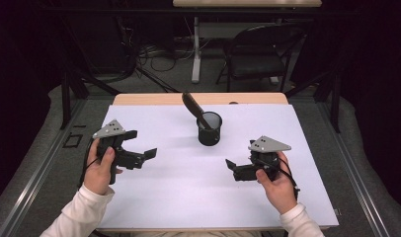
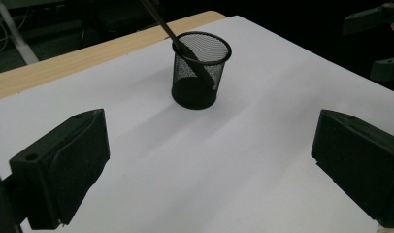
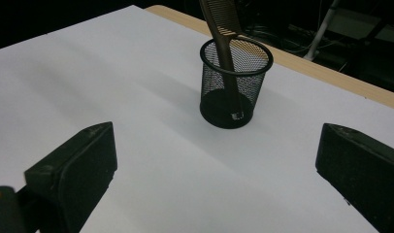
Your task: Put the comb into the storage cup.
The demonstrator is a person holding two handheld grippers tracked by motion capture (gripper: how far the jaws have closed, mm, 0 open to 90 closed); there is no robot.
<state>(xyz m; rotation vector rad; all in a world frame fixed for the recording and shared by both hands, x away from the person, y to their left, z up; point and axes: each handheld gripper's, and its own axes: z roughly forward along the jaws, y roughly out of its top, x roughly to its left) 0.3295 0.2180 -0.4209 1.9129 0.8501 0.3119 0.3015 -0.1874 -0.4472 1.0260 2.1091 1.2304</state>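
- My left gripper (image 1: 139,148) hovers at the near left, jaws wide and empty; I'd keep it low, ready to steady the mesh cup (image 1: 209,128).
- The cup stands mid-table, farther off, between both tools, the comb (image 1: 194,109) leaning out to the far left.
- My right gripper (image 1: 234,170), also wide, should take the comb's upper end.

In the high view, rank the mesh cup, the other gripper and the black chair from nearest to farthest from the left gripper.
1. Mesh cup, mid-table, right of the left gripper.
2. Right gripper, across the table's right half.
3. Black chair, on the floor beyond the table's far edge.
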